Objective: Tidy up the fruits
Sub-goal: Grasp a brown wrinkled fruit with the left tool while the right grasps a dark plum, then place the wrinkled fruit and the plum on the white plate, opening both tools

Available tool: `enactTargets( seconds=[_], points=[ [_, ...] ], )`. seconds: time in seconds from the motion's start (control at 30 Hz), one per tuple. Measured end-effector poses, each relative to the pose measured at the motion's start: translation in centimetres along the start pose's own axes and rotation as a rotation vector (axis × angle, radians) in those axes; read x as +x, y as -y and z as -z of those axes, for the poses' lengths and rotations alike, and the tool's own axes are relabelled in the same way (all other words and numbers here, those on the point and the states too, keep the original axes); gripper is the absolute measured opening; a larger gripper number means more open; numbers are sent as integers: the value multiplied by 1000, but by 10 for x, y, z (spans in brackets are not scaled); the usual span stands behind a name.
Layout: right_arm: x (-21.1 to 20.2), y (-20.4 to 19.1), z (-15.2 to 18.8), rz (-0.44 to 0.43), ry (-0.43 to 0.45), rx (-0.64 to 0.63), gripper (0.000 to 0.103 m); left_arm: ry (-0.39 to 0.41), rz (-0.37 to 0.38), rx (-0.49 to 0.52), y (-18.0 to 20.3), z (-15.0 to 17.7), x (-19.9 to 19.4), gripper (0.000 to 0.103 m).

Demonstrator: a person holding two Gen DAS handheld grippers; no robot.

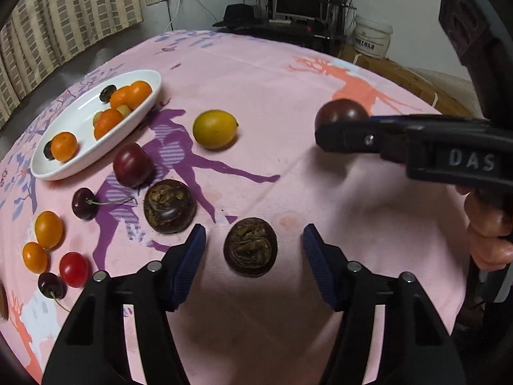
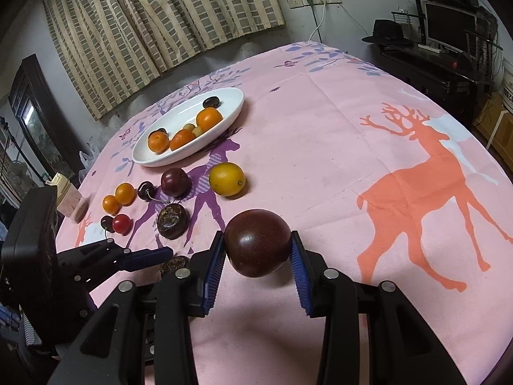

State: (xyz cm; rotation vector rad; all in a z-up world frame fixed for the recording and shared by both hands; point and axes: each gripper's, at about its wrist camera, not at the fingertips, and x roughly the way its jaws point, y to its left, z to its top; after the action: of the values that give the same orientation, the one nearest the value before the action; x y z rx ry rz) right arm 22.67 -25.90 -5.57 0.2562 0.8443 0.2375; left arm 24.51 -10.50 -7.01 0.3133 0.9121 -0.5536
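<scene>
From my right gripper [image 2: 257, 252], the far and right stretch of pink tabletop [image 2: 320, 134] lies bare, an open lane. To the left, the yellow lemon [image 2: 227, 179], a dark plum [image 2: 174, 182] and a brown mangosteen [image 2: 173, 220] crowd the way to the white dish [image 2: 231, 109]. My left gripper [image 1: 255, 247] sits near-left, blocking that side.

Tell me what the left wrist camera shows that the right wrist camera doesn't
Only the left wrist view shows the whole dark brown fruit lying between the open left gripper fingers, with gaps on both sides. Only the right wrist view shows both blue pads of the right gripper against the dark plum. Both show the white dish of oranges, the yellow citrus and the pink tablecloth.
</scene>
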Motion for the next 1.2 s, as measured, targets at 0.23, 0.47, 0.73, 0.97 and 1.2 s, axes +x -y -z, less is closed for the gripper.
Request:
enactTargets(
  seconds=[0.23,0.47,0.73,0.97,1.2],
  points=[
    [1,1,3,-4,0,1,40,-30,8,-41,-5,3,5,54],
    [3,-7,-1,-11,0,-27,40,-32,31,-46,-6,7,-3,34],
    [23,-55,-66,-84,77,-129,40,93,11,-166,-62,-11,-44,34],
    [107,-96,-145,-73,71,-181,41,160,-136,-362,-178,-72,-43,34],
    [165,-119,-169,-82,-20,-259,42,72,-203,-448,-252,-115,10,34]
  ],
)
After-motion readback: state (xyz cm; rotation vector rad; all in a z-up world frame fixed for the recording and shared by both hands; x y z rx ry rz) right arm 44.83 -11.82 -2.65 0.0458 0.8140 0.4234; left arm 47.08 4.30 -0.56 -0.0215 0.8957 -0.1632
